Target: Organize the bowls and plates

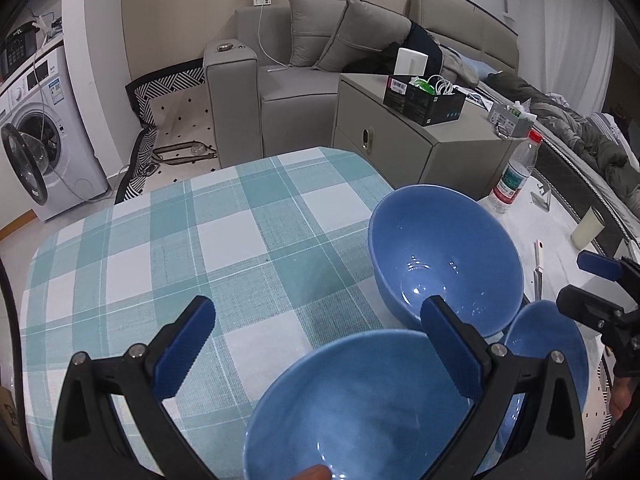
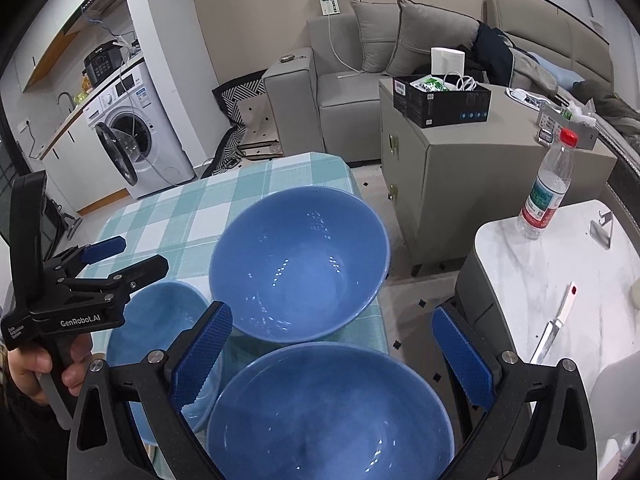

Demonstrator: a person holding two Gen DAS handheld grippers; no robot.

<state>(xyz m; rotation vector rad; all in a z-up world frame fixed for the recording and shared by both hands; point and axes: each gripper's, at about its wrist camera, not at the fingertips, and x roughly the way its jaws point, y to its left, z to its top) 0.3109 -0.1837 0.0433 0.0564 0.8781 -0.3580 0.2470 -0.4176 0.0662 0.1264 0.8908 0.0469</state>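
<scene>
Three blue bowls stand together at the right end of the checked tablecloth [image 1: 160, 248]. The biggest bowl [image 1: 444, 256] [image 2: 300, 264] is farthest from me. My left gripper [image 1: 318, 348] [image 2: 132, 260] hangs open above a second bowl [image 1: 360, 408] [image 2: 160, 320], its right finger over that bowl's rim and holding nothing. My right gripper [image 2: 332, 360] [image 1: 588, 284] is also open, straddling the far rim of the third bowl [image 2: 328, 412] [image 1: 548, 344] from above. A hand [image 2: 40, 364] holds the left gripper's handle.
Right of the table is a white marble side table [image 2: 520, 264] with a water bottle [image 2: 546, 192], a knife [image 2: 554, 328] and a cup [image 1: 586, 228]. A grey cabinet [image 2: 460, 176] with a black box stands behind; beyond it are a sofa [image 1: 280, 92] and a washing machine [image 1: 44, 140].
</scene>
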